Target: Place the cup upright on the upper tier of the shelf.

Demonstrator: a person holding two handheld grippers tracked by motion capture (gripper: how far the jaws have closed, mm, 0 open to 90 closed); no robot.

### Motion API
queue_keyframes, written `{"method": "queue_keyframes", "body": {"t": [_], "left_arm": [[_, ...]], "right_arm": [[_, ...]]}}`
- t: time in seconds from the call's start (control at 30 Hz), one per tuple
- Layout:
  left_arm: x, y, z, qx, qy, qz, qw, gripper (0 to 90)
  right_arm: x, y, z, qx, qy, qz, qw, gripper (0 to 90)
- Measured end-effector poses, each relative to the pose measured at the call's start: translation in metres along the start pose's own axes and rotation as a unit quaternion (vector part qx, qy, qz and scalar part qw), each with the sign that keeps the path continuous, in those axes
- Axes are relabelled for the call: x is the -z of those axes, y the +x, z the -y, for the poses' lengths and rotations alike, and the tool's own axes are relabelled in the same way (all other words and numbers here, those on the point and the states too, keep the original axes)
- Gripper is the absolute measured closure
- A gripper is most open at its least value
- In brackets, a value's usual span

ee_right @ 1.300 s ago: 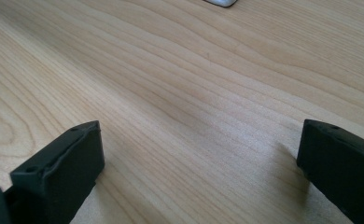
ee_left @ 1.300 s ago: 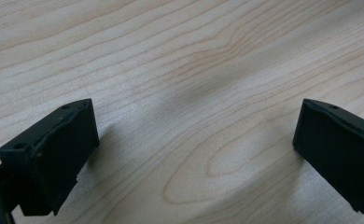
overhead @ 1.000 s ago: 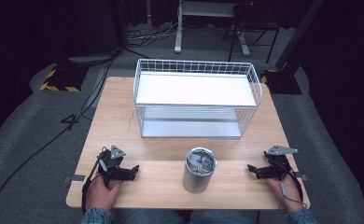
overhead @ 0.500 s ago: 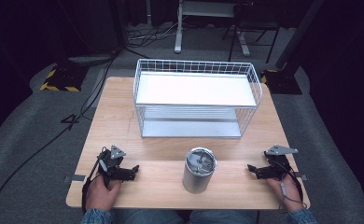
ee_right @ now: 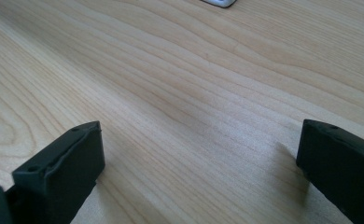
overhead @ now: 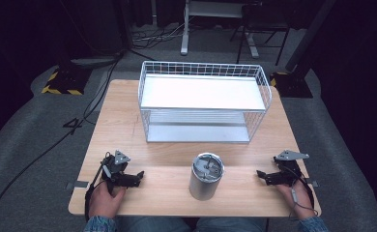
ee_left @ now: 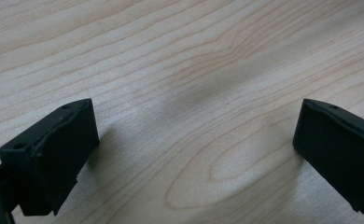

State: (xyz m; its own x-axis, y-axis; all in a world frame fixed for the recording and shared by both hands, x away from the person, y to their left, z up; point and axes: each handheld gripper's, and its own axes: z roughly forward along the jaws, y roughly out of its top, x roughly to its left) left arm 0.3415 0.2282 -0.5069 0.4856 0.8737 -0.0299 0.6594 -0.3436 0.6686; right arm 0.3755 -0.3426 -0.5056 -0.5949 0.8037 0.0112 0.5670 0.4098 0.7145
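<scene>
Tumbler: cylindrical brushed-steel tumbler w/ clear lid, upright near front edge of light wooden table, roughly midway btwn both tongs, well apart from each.
L tongs: left gripper resting on table, jaws spread wide, nothing btwn them; bare wood grain seen btwn jaws in left gripper view.
R tongs: right gripper resting on table, jaws spread wide, empty; tips aimed toward tumbler.
Basket: white wire basket w/ flat white shelf, beyond tumbler, farther from both tongs.
Weight: prob. moderate; steel wall, contents not visible thru lid.
Stiffness: rigid, no give under squeeze.
Surface: smooth metal, likely slippery; firm pinch needed.
Fragility: low for body; lid prob. plastic, could pop or crack if squeezed.
Grip spot: mid-body, jaws on opposite sides of cylinder, below lid rim; avoid lid.
Risk: tall & narrow, tips if nudged high; slides on wood if pushed from one side only.
Fit: hard to tell if jaw span clears tumbler width.
</scene>
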Motion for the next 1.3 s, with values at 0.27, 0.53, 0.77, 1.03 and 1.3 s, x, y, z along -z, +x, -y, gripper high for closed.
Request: {"method": "queue_keyframes", "body": {"t": [0.27, 0.53, 0.77, 1.03, 1.3], "left_arm": [[0.000, 0.000, 0.000, 0.000, 0.000, 0.000, 1.0000, 0.6], [0.000, 0.000, 0.000, 0.000, 0.000, 0.000, 1.0000, 0.6], [0.000, 0.000, 0.000, 0.000, 0.000, 0.000, 1.0000, 0.6], [0.000, 0.000, 0.000, 0.000, 0.000, 0.000, 1.0000, 0.6], [0.000, 0.000, 0.000, 0.000, 0.000, 0.000, 1.0000, 0.6]], "right_arm": [[0.022, 0.015, -0.011, 0.012, -0.020, -0.007, 0.9997, 0.5], [0.039, 0.021, -0.019, 0.009, -0.036, -0.023, 0.9991, 0.5], [0.054, 0.029, -0.028, 0.016, -0.060, -0.045, 0.9971, 0.5], [0.067, 0.041, -0.039, 0.027, -0.080, -0.064, 0.9943, 0.5], [0.075, 0.055, -0.048, 0.040, -0.092, -0.096, 0.9903, 0.4]]}}
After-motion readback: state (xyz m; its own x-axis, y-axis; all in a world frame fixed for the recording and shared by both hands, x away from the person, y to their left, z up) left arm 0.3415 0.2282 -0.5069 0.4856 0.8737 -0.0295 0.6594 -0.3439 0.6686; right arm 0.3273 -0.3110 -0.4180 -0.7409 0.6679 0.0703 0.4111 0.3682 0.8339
